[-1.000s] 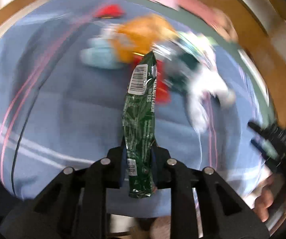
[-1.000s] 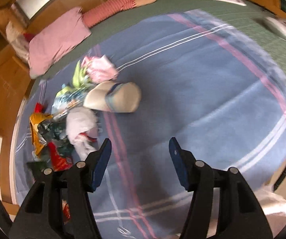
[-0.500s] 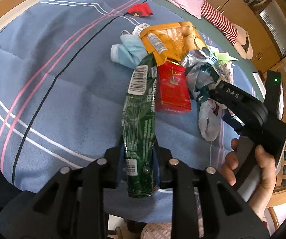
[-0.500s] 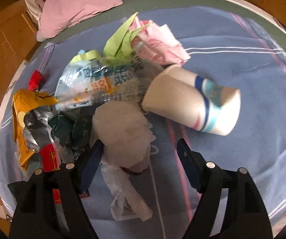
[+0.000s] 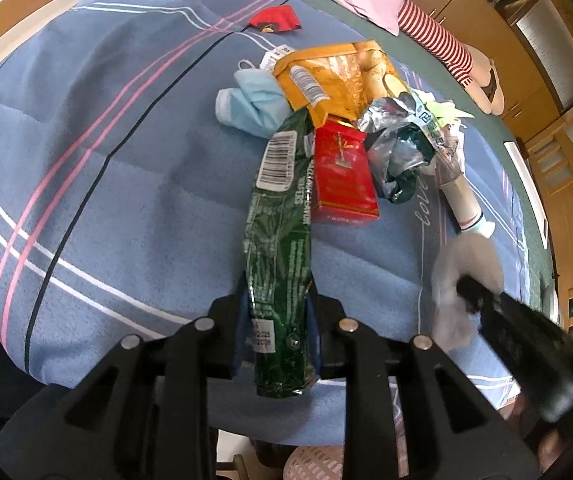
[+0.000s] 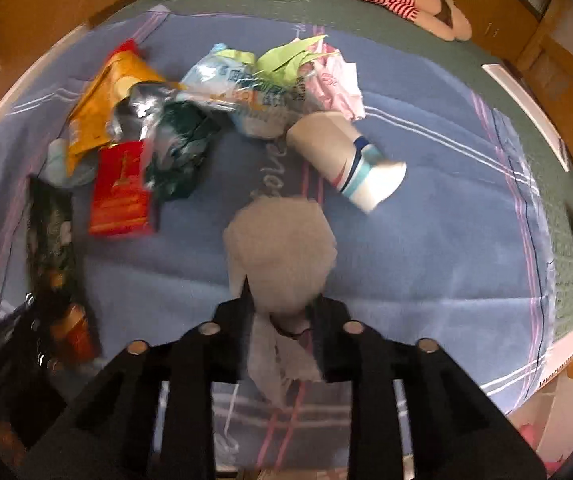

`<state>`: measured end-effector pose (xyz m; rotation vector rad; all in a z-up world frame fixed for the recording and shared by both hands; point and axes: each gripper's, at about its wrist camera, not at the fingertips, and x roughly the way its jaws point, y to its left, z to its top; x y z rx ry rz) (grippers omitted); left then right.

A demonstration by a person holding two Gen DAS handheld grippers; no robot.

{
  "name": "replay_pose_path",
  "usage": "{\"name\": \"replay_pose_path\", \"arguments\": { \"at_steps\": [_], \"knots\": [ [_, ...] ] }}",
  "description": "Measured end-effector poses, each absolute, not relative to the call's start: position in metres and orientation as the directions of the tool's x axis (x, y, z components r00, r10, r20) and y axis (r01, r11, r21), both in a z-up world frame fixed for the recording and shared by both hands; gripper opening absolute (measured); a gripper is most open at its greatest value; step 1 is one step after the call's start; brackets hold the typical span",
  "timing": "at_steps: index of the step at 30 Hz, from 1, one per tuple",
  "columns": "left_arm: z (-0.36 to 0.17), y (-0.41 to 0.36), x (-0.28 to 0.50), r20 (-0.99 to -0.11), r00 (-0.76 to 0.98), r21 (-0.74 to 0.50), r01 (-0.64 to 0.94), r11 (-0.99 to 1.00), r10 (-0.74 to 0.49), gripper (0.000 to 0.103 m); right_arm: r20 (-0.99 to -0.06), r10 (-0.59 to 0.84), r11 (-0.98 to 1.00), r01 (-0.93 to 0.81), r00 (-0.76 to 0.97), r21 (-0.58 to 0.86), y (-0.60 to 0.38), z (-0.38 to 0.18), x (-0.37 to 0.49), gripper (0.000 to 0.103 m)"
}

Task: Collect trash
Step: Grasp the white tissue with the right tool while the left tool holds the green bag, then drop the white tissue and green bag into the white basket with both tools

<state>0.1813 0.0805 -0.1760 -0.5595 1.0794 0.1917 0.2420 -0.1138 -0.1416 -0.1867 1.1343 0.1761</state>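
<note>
I'm keeping both loads pinched firmly while carrying them off the bed (image 6: 446, 248); the tissue is flimsy, so no sudden swings. The right gripper (image 6: 282, 320), jaws just closing, is pinching the crumpled tissue (image 6: 282, 248), which is bulging out ahead of the tips. The left gripper (image 5: 276, 304) is clamping the green wrapper (image 5: 278, 240), which is sticking forward toward the remaining trash pile (image 5: 350, 120).

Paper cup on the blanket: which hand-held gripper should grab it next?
Neither is free yet. Right is nearer: the paper cup lies just beyond the tissue wad it clamps. Left hand-held gripper holds the green wrapper.
</note>
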Motion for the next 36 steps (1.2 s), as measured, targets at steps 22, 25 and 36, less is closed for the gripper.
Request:
{"name": "replay_pose_path", "arguments": {
  "at_steps": [22, 25, 36],
  "knots": [
    [-0.181, 0.085, 0.185, -0.88, 0.462, -0.328, -0.428, 0.843, -0.108, 0.025, -0.891, 0.244, 0.966, -0.175, 0.384, 0.19, -0.092, -0.18, 0.238, 0.03],
    [-0.173, 0.079, 0.183, -0.867, 0.492, -0.309, -0.399, 0.863, -0.083, 0.025, -0.872, 0.202, 0.975, -0.179, 0.447, 0.134, -0.094, -0.162, 0.226, 0.026],
    [-0.095, 0.012, 0.128, -0.687, 0.68, -0.332, 0.018, 0.943, -0.256, 0.025, -0.742, 0.155, 0.988, -0.082, 0.652, 0.135, -0.219, -0.051, 0.101, 0.026]
  ]
}}
